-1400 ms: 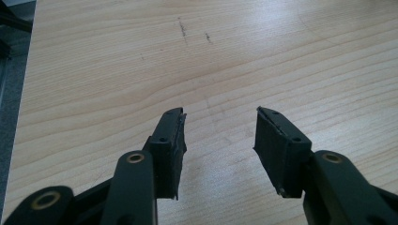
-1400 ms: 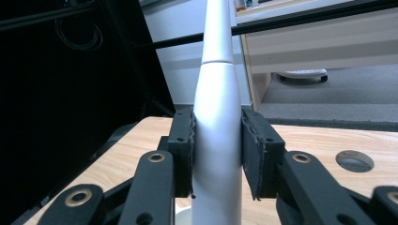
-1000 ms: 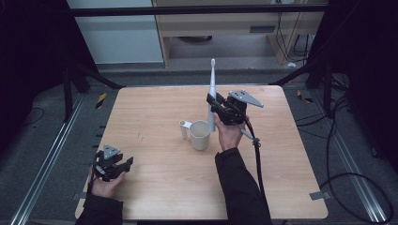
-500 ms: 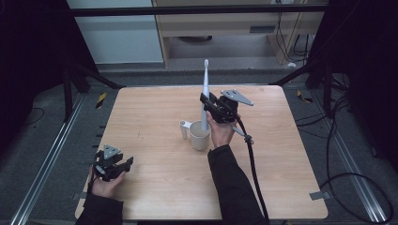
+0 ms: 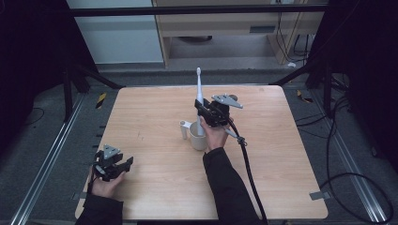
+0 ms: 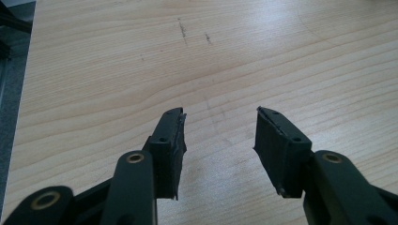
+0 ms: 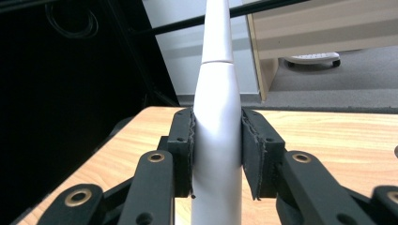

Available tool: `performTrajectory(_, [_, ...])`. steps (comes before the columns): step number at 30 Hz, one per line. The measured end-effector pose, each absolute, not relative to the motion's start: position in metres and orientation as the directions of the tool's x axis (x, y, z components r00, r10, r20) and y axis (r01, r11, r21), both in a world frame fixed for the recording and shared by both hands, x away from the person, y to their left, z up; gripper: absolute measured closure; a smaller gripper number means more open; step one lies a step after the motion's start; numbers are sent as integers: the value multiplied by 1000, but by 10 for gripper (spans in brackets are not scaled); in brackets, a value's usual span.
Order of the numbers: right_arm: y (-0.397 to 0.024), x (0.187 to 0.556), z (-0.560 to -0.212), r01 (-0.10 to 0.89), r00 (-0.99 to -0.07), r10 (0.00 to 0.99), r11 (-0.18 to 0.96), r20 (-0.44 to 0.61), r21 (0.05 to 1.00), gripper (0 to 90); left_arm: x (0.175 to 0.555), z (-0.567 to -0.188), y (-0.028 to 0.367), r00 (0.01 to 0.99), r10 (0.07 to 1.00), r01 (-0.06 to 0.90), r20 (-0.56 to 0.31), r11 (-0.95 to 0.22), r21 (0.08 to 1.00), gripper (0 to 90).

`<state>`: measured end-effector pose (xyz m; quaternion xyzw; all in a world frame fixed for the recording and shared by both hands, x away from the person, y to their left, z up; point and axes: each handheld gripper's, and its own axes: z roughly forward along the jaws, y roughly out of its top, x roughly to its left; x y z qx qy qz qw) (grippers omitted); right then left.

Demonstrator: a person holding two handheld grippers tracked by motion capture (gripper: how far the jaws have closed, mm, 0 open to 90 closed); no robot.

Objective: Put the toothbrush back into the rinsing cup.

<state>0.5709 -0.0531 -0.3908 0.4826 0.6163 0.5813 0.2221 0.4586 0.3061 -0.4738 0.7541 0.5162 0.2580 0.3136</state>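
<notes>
A white electric toothbrush (image 5: 199, 96) stands nearly upright over the middle of the wooden table (image 5: 155, 112), its slim brush head at the top and its thicker handle below. The right gripper (image 5: 206, 114) has it clamped: in the right gripper view both black jaws press against the sides of the white handle (image 7: 217, 140), with no gap showing on either side. The lower end of the toothbrush drops toward a pale mug (image 5: 198, 138) that sits directly beneath it, and from the high view I cannot tell whether the tip is inside the mug or only just above its rim. The mug's handle (image 5: 183, 129) sticks out on the side facing the left gripper. The person's right hand (image 5: 217, 135) wraps the gripper body just behind the mug, the dark sleeve (image 5: 227, 187) running back toward the near edge of the table, and a black cable (image 5: 247, 164) trails from the gripper down past that edge.

Well apart from the mug, near the table's front corner on the person's left, the left gripper (image 5: 123, 164) rests low over the wood in the person's left hand (image 5: 104, 183). Its jaws stand wide apart with nothing between them; the left gripper view shows bare wood grain and a few faint dark scuffs (image 6: 193, 35) ahead of them.
</notes>
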Motion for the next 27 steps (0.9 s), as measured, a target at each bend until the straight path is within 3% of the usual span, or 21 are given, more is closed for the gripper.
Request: performTrajectory(27, [-44,566,-418,455,-437,878,28,196,890,666,459,-474,305,336,939,615,69,-275,739,519])
